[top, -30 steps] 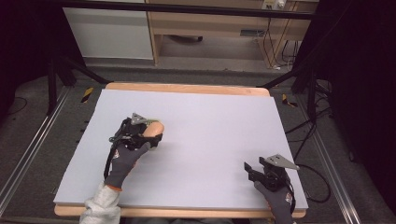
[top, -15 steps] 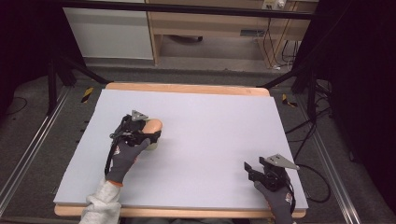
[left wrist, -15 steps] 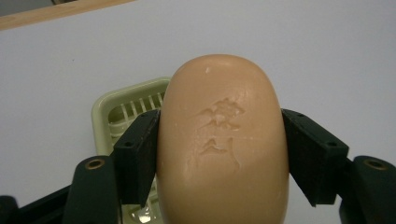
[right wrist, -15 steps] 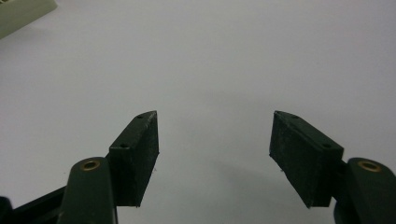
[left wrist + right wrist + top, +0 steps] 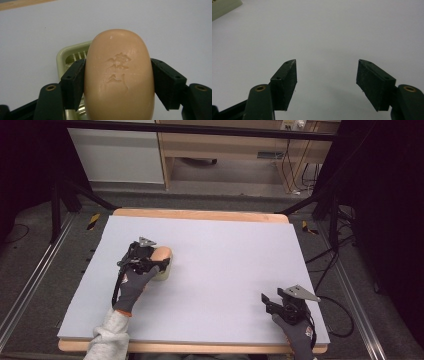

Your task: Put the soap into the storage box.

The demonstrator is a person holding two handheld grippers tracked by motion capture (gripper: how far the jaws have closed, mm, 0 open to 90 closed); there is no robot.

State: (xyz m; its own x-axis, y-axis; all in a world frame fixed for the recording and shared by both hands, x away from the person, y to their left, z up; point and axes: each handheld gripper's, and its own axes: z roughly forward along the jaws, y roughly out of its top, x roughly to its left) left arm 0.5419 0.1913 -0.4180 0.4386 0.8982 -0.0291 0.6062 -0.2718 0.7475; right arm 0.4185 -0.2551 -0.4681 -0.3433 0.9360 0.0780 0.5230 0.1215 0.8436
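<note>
My left gripper [image 5: 159,259] is shut on a tan oval soap bar [image 5: 161,253] with a stamped mark on top. In the left gripper view the soap bar [image 5: 118,75] fills the gap between the two black jaws of the left gripper [image 5: 118,63]. It hangs just above a pale green slotted soap dish [image 5: 67,53]. In the high view the soap dish [image 5: 163,274] sits on the white board, left of centre. My right gripper [image 5: 272,299] rests near the front right corner, open and with nothing in it, as the right gripper view [image 5: 327,72] shows.
The white board [image 5: 225,255] lies on a wooden table [image 5: 200,214]. A corner of the soap dish [image 5: 223,7] shows at the top left of the right gripper view. Cables and metal rails [image 5: 345,285] run along the floor beside the table.
The left gripper has shifted slightly to the left with the soap bar, staying over the dish. The right gripper has not moved.
</note>
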